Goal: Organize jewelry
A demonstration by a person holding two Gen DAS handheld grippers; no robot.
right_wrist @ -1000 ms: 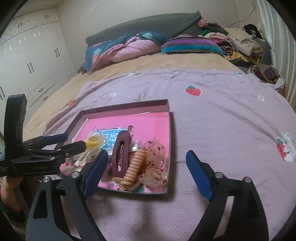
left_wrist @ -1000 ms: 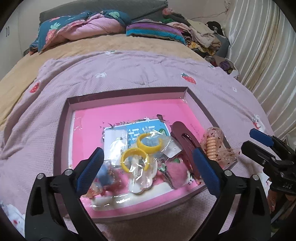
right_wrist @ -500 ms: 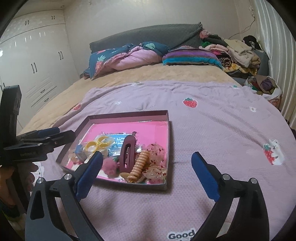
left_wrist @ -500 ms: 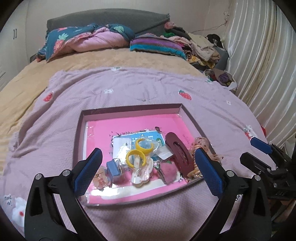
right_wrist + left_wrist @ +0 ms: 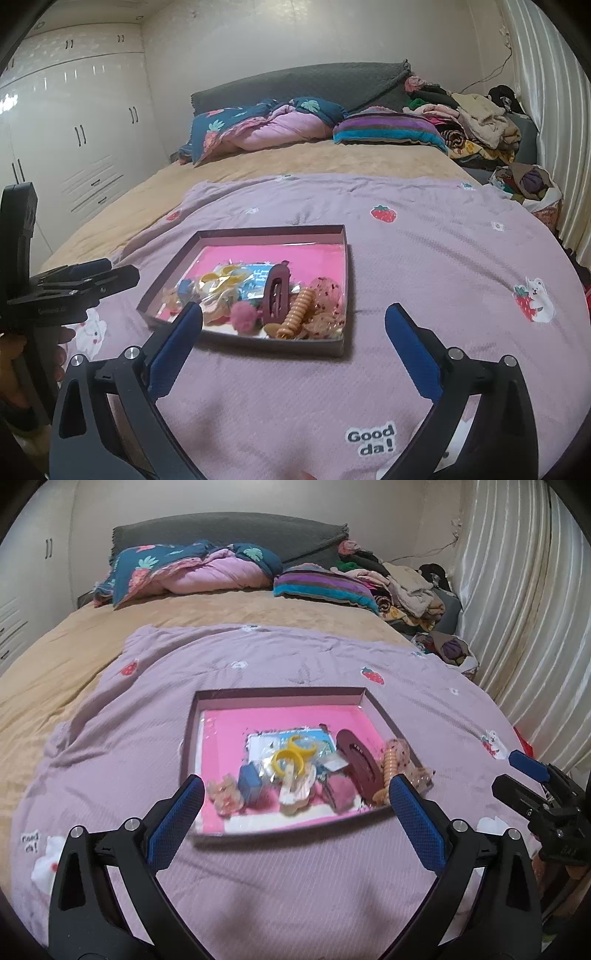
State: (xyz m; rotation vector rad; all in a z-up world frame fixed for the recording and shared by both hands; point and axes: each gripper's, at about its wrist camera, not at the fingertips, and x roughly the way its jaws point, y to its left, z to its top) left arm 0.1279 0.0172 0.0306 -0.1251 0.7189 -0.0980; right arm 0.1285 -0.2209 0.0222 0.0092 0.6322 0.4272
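Note:
A shallow maroon box with a pink floor (image 5: 280, 698) (image 5: 273, 232) lies on the lilac blanket. In it lie yellow rings (image 5: 288, 762), a dark red hair clip (image 5: 360, 755) (image 5: 276, 291), an orange spiral hair tie (image 5: 297, 312), a pink pompom (image 5: 243, 315), a blue block (image 5: 250, 783) and small packets. My left gripper (image 5: 295, 801) is open and empty, held above the blanket just short of the box's near edge. My right gripper (image 5: 293, 326) is open and empty, near the box's near right corner. Each gripper shows at the edge of the other view.
The lilac strawberry-print blanket (image 5: 295, 878) covers a tan bed. Pillows and a folded quilt (image 5: 266, 125) lie at the headboard. Piled clothes (image 5: 476, 122) sit at the far right by a curtain. White wardrobes (image 5: 74, 140) stand at the left.
Both grippers have pulled back and up from the box, which now looks smaller and farther. The left gripper, earlier over the jewelry, is now clear of the box. Both stay open.

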